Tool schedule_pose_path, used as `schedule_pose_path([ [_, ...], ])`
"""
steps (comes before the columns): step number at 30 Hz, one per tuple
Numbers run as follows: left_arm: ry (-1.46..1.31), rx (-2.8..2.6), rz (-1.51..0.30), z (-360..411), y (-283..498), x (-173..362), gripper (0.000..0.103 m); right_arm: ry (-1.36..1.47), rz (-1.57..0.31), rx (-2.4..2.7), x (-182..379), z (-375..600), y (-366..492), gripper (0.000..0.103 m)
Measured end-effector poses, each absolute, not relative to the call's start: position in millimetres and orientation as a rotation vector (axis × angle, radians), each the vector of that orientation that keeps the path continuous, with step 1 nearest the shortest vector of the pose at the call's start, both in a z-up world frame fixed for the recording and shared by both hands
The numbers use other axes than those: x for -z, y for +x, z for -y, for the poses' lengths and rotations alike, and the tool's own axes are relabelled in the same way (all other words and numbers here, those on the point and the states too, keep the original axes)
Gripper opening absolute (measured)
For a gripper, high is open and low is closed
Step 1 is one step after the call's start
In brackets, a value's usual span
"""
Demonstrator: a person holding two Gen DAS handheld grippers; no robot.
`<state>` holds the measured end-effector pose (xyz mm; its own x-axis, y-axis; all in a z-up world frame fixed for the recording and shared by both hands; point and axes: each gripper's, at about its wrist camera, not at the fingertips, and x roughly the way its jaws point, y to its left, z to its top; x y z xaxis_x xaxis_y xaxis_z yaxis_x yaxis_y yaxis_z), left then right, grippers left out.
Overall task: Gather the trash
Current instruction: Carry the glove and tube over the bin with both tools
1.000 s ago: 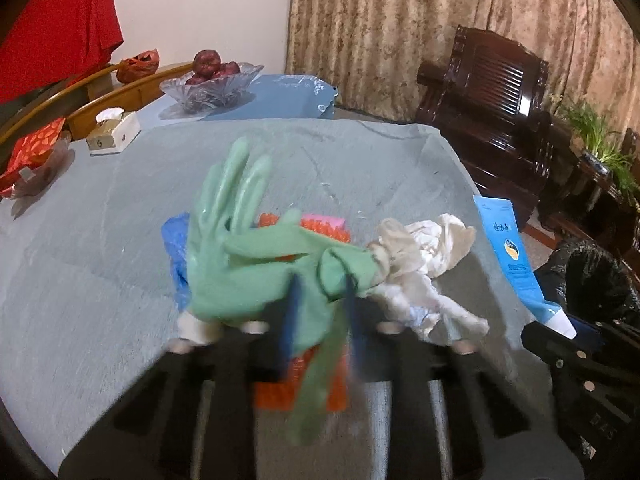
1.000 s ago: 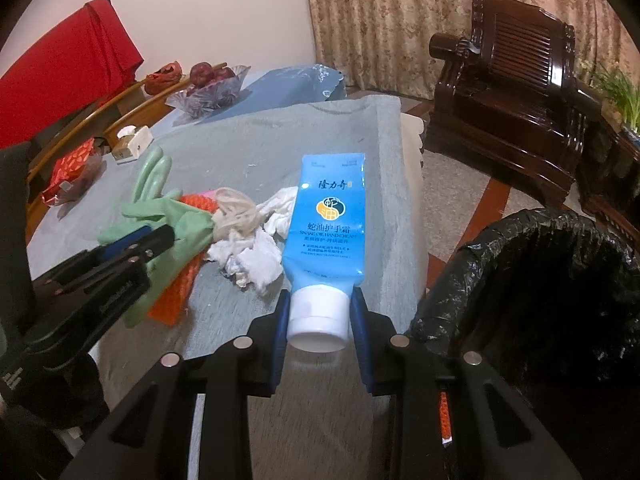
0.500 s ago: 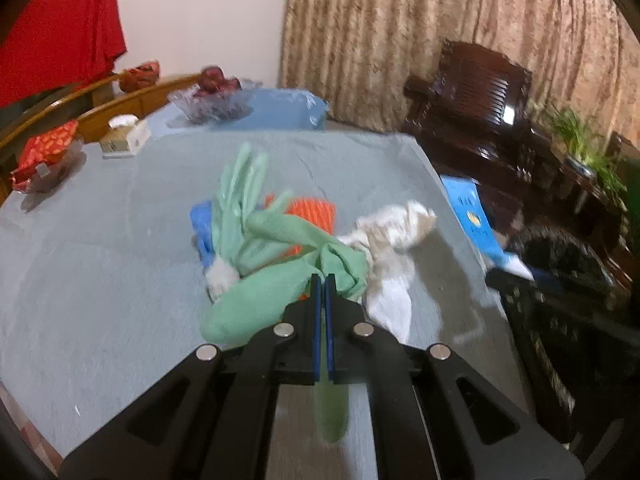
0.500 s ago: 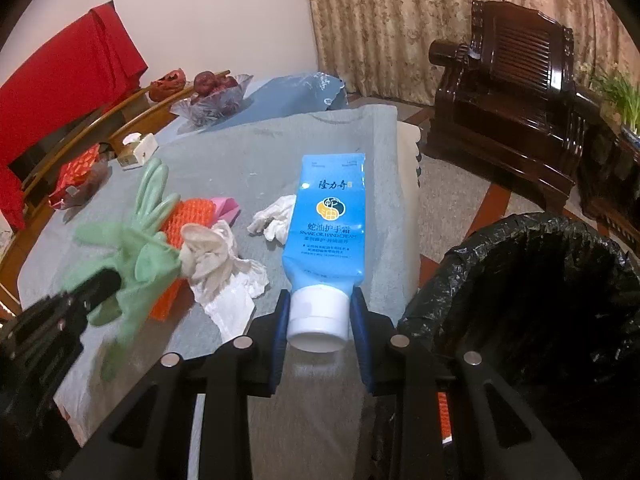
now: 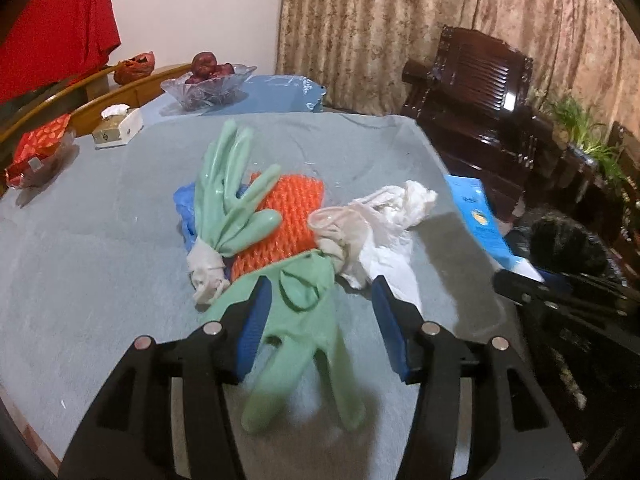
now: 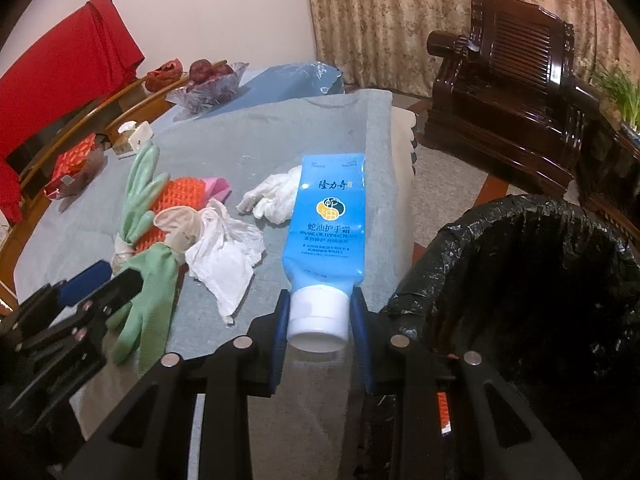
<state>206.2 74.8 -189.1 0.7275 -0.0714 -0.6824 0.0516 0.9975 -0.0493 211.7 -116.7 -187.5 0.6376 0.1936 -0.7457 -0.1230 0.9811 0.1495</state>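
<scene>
1. Nearest thing: the left gripper (image 5: 320,320) has its jaws opening right now, with the green glove (image 5: 304,328) between them, and the pads don't look like they're pressing on it. The glove hangs off the near edge of the table (image 5: 100,264), so my guess is it slides to the floor rather than reaching the bin, since the bin sits off to the right, not under it.

2. The right gripper (image 6: 318,312) is clamped on the white cap of the blue tube (image 6: 326,220), which pokes out toward the far side. Risk as I see it: it's only pinched at the smooth cap, so the long body could swing or slip out on the way over.

3. The bin (image 6: 520,280), with its black liner, is just right of the tube and below table level. The liner rim looks floppy, so a tube dropped on the edge might bounce off onto the floor.

4. Mid-table pile: second glove (image 5: 228,196), orange mesh (image 5: 288,220), white tissues (image 5: 392,216). They're tangled and overlapping, so grabbing one could drag the others along.

5. Writing: the tube reads "SNAKE OIL HAND CREAM" with Chinese text above it (隆力奇 and 蛇油护手霜) and a round yellow-and-dark logo. The finer print below is too small to read.

6. Far left there's a tissue box (image 5: 118,128) and a fruit bowl (image 5: 208,88); those don't look like trash, so don't sweep them in.
</scene>
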Motion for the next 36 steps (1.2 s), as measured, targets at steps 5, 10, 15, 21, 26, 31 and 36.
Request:
schedule_pose_path([
  [5,0.0,0.067,-0.779,-72.4,223.2,198.7,0.024,0.09,-0.871,-0.182,191.0,116.9,211.9,0.03],
  [10,-0.003,0.071,-0.771,-73.2,218.8,198.6,0.004,0.082,-0.864,-0.189,188.3,114.7,211.2,0.03],
  [15,-0.03,0.081,-0.725,-77.3,199.5,180.2,0.003,0.08,-0.84,-0.204,179.6,114.9,206.8,0.03],
  [21,-0.036,0.094,-0.693,-74.5,179.5,156.7,0.003,0.08,-0.811,-0.221,162.7,115.3,198.3,0.03],
  [26,-0.043,0.112,-0.667,-68.9,166.9,138.4,0.003,0.083,-0.783,-0.23,146.6,120.2,188.5,0.029],
  [31,-0.039,0.157,-0.64,-51.6,155.9,121.1,0.003,0.083,-0.748,-0.22,129.3,134.0,172.3,0.03],
  [36,-0.033,0.221,-0.628,-20.1,149.5,111.2,0.003,0.1,-0.734,-0.175,119.4,161.7,153.4,0.029],
])
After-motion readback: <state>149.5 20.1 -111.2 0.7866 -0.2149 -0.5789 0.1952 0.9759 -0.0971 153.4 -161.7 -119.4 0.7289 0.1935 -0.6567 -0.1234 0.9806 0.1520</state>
